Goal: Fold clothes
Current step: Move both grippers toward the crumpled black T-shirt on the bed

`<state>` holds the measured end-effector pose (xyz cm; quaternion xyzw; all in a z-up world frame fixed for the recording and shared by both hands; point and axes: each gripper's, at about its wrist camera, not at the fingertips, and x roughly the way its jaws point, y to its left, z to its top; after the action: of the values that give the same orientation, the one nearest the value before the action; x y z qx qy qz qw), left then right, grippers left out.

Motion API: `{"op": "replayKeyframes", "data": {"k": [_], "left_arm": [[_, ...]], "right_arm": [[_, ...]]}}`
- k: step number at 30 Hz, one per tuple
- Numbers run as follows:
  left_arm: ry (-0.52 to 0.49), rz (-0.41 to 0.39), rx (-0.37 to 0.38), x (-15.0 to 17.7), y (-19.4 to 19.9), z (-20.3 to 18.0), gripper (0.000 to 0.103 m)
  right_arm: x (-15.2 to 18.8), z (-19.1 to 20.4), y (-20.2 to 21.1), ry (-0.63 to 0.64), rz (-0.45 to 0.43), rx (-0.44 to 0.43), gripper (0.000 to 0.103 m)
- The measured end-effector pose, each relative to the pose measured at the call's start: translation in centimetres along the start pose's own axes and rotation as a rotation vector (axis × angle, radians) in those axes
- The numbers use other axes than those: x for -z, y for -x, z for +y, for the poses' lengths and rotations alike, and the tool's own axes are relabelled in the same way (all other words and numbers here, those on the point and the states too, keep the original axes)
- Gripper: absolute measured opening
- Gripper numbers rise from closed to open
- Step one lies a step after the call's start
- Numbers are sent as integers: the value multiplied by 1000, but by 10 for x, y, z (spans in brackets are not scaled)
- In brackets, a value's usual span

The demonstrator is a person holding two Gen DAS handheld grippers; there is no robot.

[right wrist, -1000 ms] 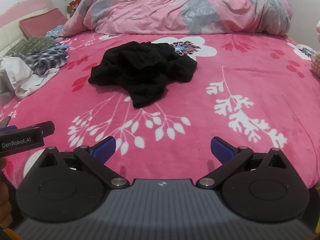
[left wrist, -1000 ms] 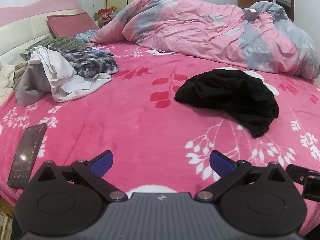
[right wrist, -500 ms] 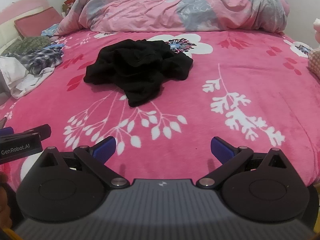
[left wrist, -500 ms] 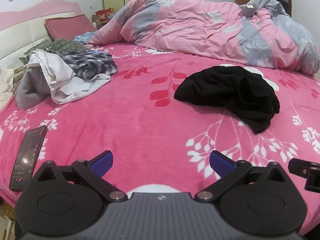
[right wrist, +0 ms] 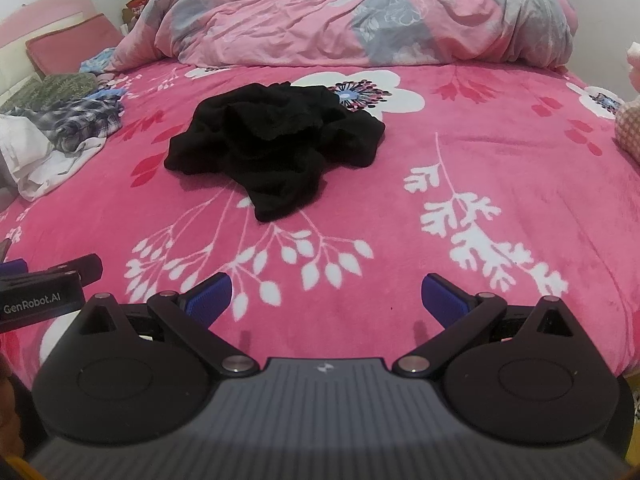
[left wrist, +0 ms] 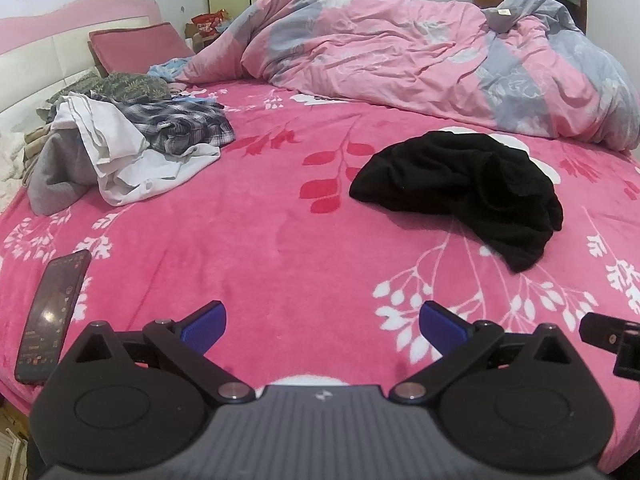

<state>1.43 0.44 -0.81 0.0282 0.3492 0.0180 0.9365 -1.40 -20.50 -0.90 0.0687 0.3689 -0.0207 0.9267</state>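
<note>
Left fingers (left wrist: 204,326): blue pads spread wide, nothing between them, hovering over the near edge of the bed.
Right fingers (right wrist: 444,300): also spread wide, empty, over the same near edge.
Left gripper (left wrist: 322,326): low over the blanket, aimed up the bed; also glimpsed at the left edge of the right wrist view.
Right gripper (right wrist: 326,294): just beside the left one; its tip pokes in at the right edge of the left wrist view.
Black garment (right wrist: 276,148): crumpled in a heap mid-bed, lying on the blanket, well apart from both grippers; one loose end trailing toward the near edge.
Blanket (left wrist: 260,232): hot pink, white and red leaf sprigs, covering the bed.
Clothes pile (left wrist: 120,148): toward the bed's left edge near the headboard; white, grey, plaid and green pieces tangled together.
Phone (left wrist: 52,316): flat on the blanket at the near left corner, screen lit.
Duvet (left wrist: 420,64): pink and grey, bunched along the far edge.
Pillow (left wrist: 136,44): dark pink, propped against the headboard at the far left corner.
</note>
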Motion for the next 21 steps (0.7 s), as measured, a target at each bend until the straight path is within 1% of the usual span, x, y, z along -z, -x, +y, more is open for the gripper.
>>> {"op": "replayKeyframes", "data": {"k": [8, 21], "left_arm": [[3, -5, -4, -7, -3, -1, 103], [7, 8, 0, -13, -14, -1, 103]], "right_arm": [[-6, 3, -2, 9, -3, 1, 102], [-14, 6, -10, 18, 3, 5, 102]]}}
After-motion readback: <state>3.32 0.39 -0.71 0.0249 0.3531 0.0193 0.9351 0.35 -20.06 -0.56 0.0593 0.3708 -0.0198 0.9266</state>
